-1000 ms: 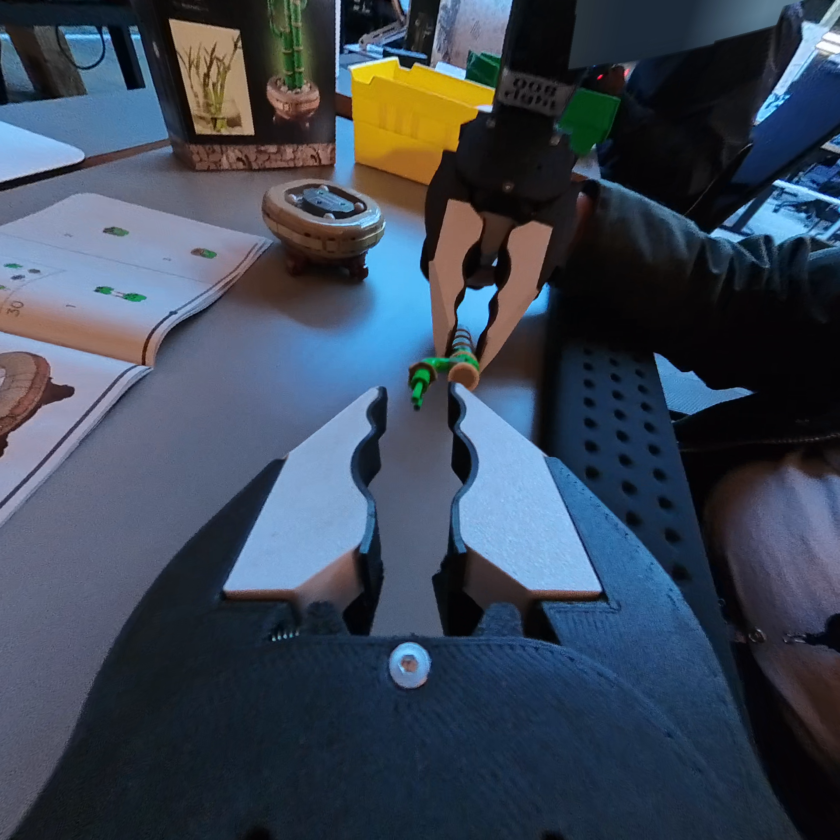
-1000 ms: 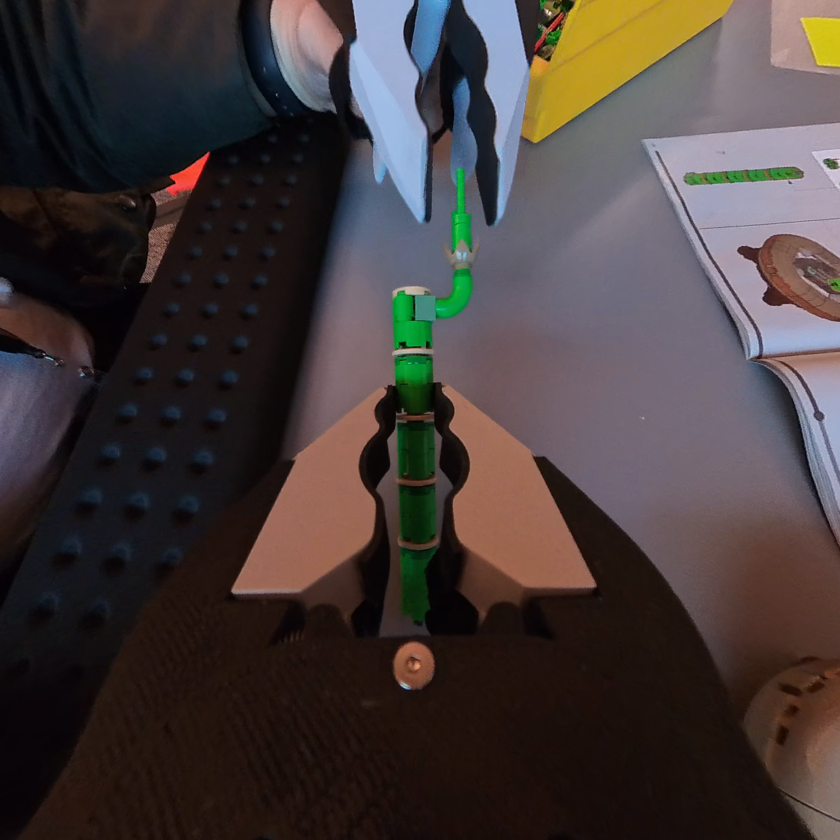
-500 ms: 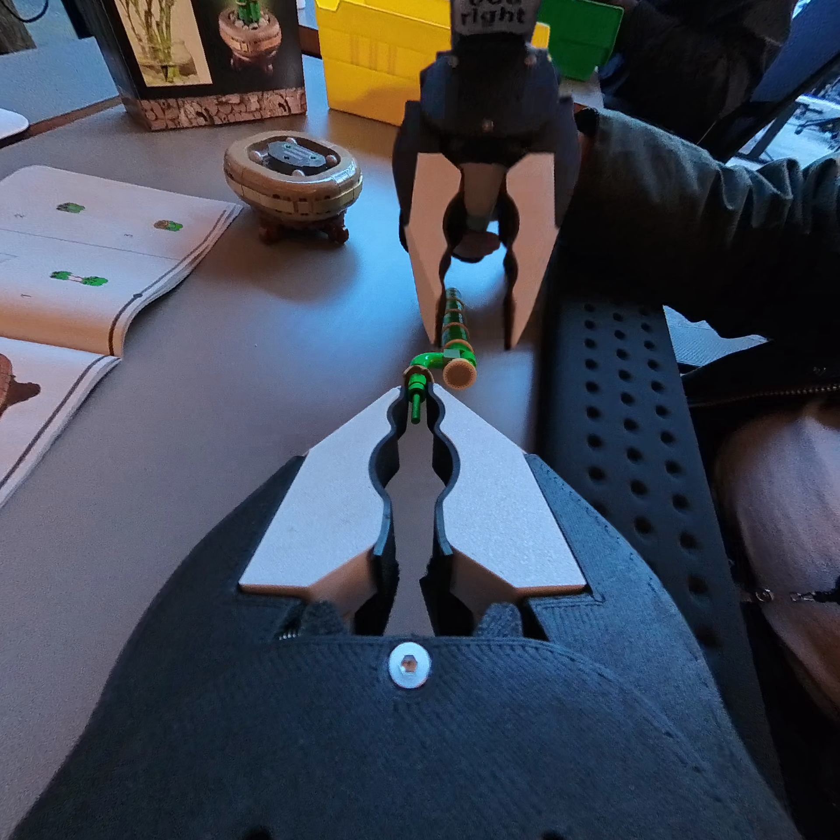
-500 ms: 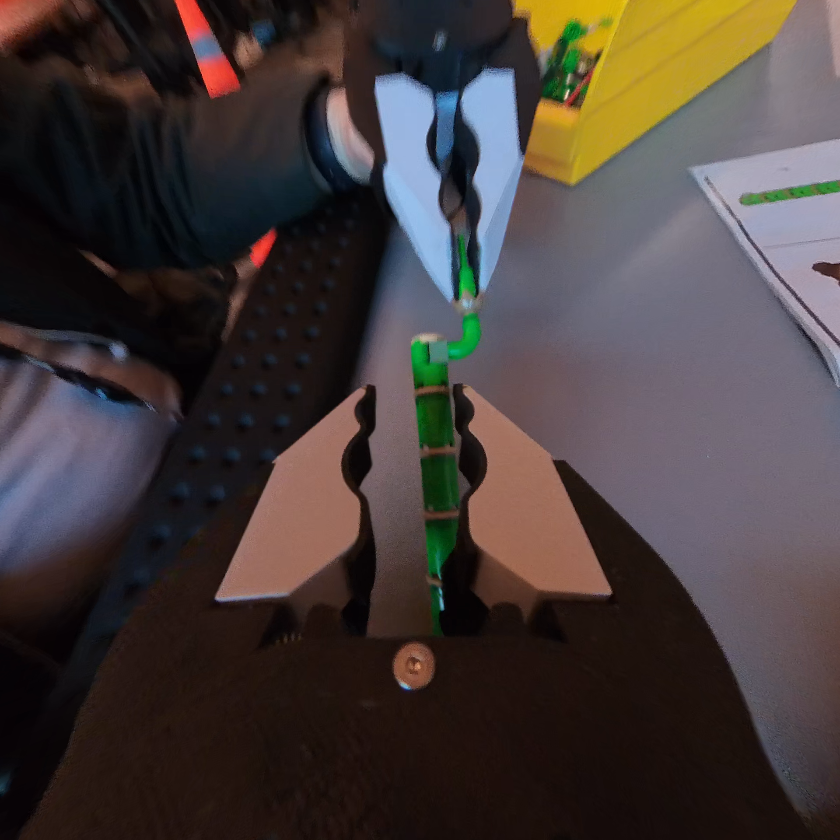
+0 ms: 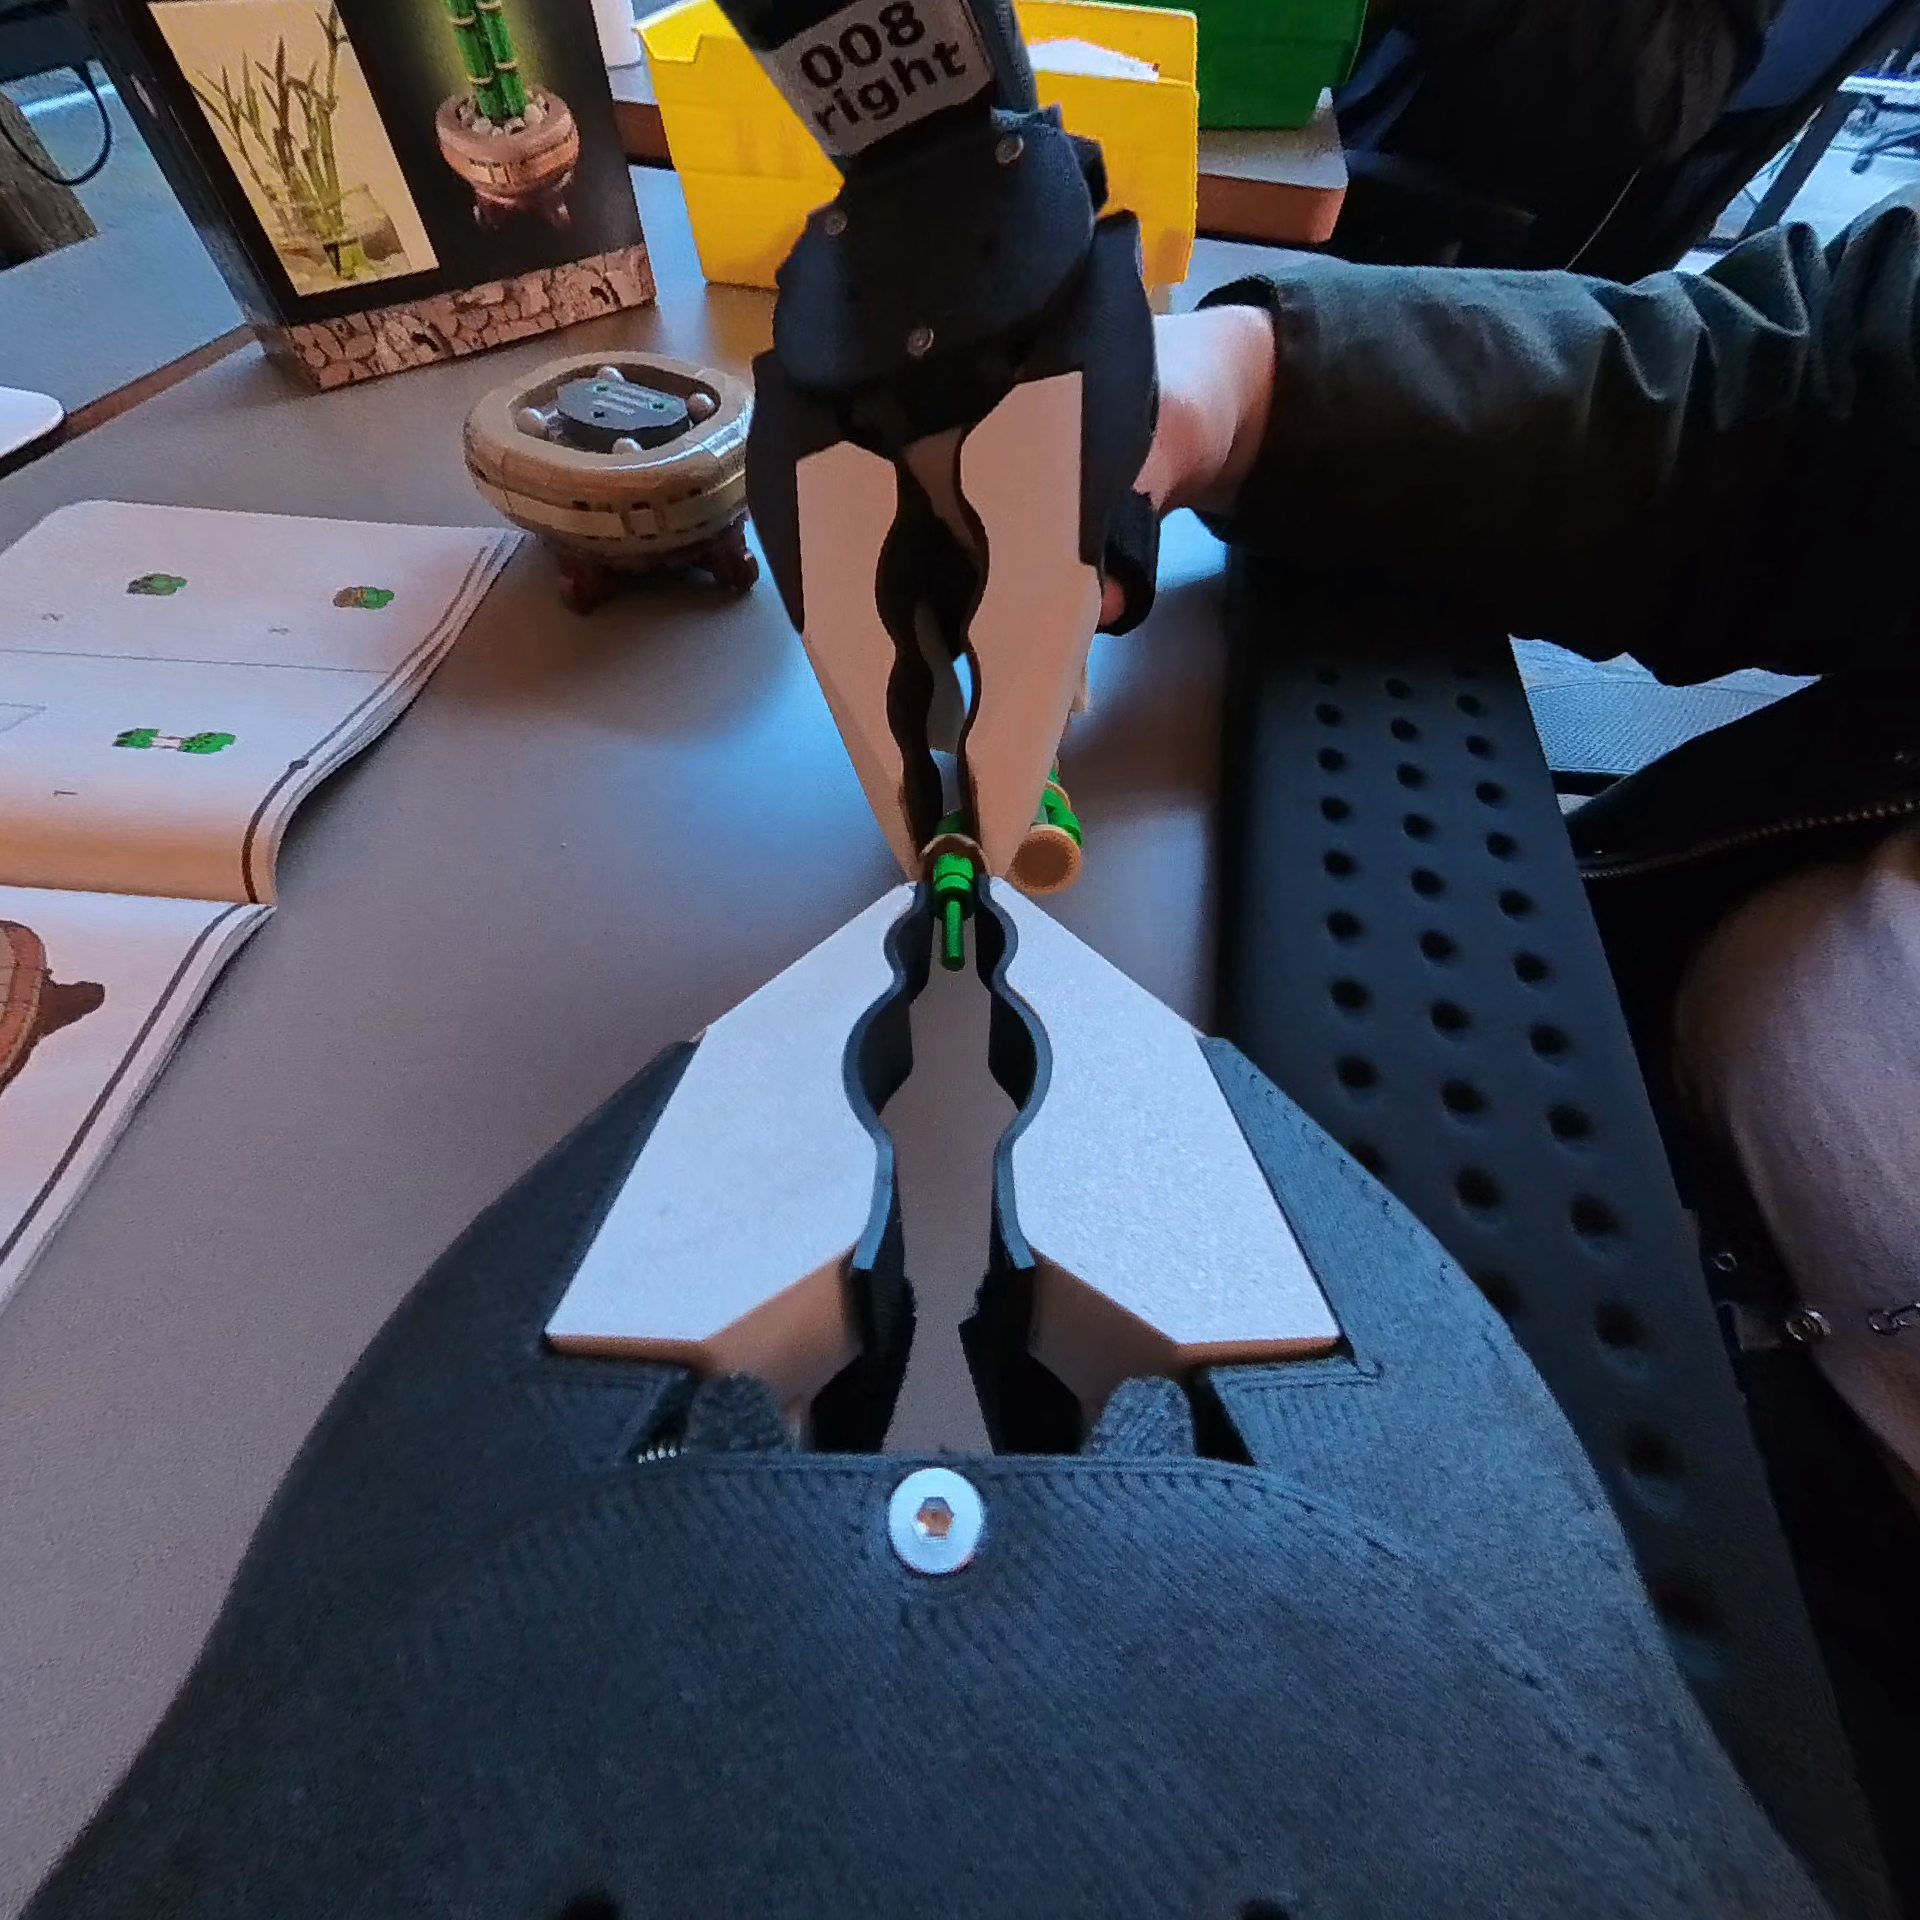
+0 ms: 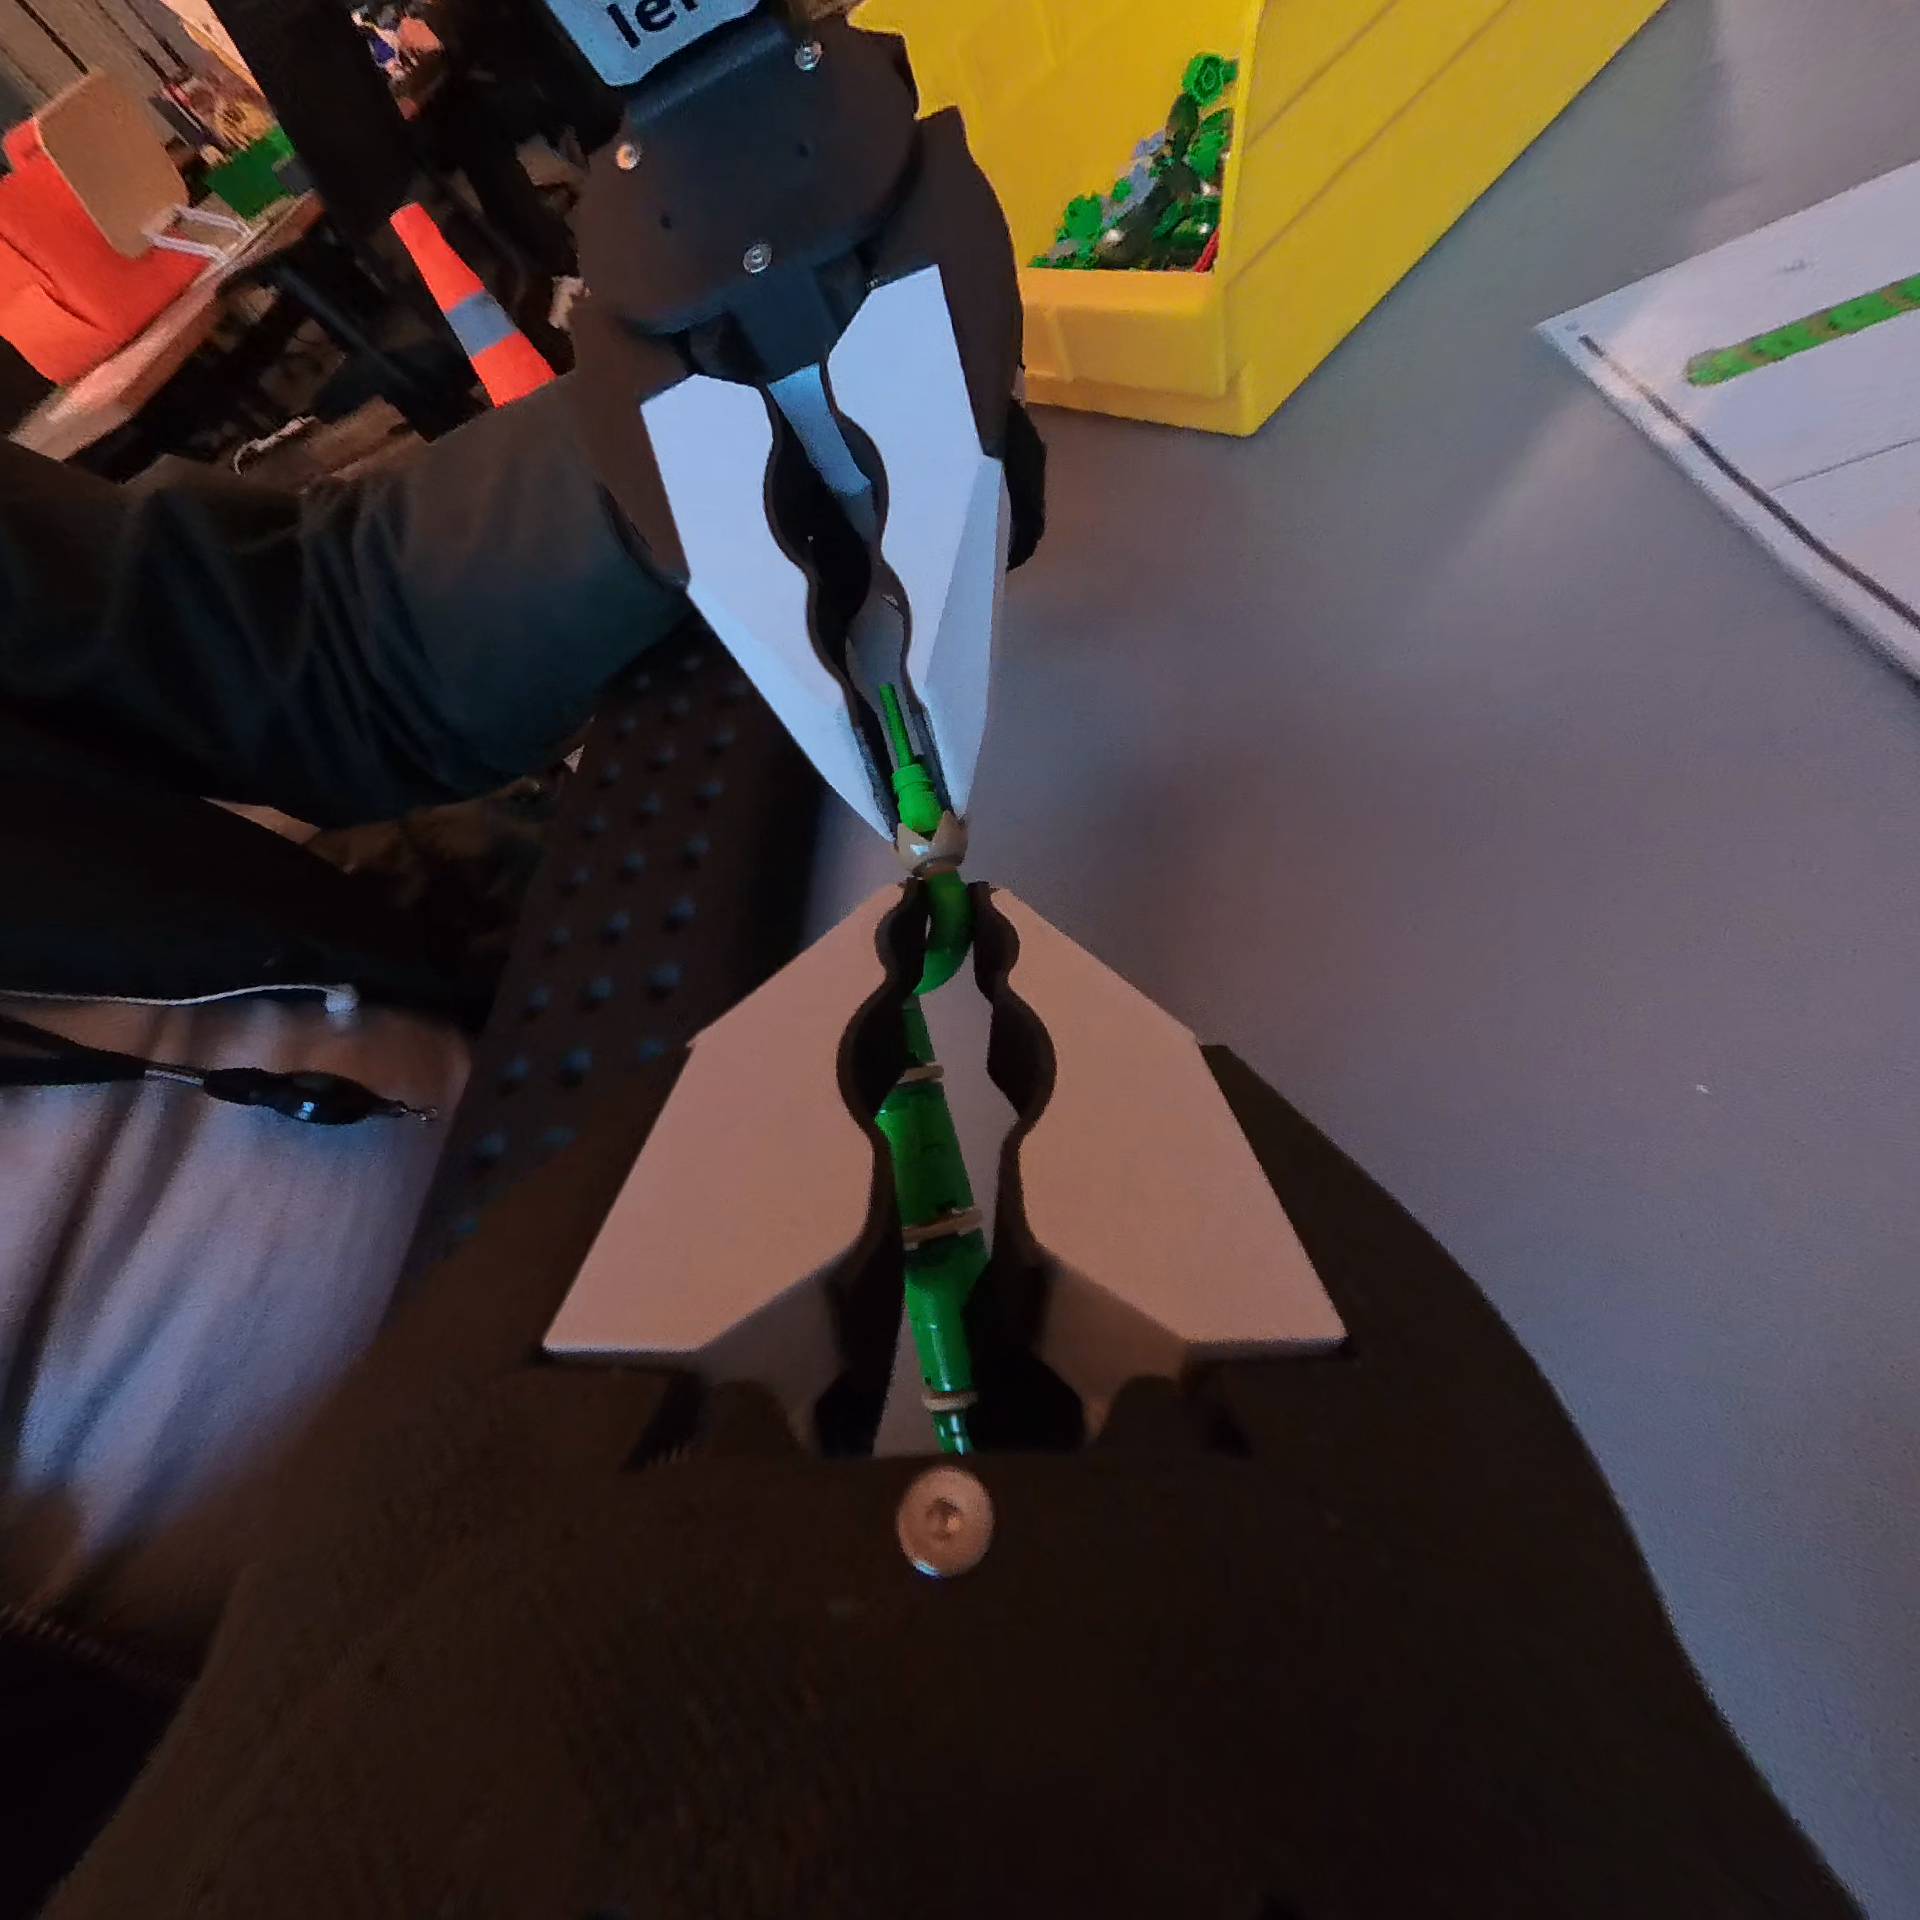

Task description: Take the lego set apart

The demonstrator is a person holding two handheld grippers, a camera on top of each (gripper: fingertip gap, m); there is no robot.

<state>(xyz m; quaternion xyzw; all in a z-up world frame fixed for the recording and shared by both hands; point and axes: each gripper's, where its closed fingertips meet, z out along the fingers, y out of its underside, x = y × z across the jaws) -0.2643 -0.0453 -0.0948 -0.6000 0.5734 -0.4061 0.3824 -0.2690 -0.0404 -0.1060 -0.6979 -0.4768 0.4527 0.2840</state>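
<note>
You're gripping green bamboo stalk (image 6: 928,1195) lengthwise in right gripper (image 6: 948,902), jaws pressed on it (curved elbow poking out at tips). Left gripper (image 5: 948,902) is pinching thin green shoot (image 5: 950,894) at stalk's end, tip to tip above grey table (image 5: 582,831), lego pot (image 5: 613,457) sitting beyond stalk.

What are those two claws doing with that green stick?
A person is taking a lego bamboo plant apart with a claw in each hand. The right claw holds the green stalk along its fingers. The left claw has closed on the thin shoot at the stalk's tip, as if to pull it off. The pot sits behind on the table, and loose pieces lie in the yellow bin.
</note>
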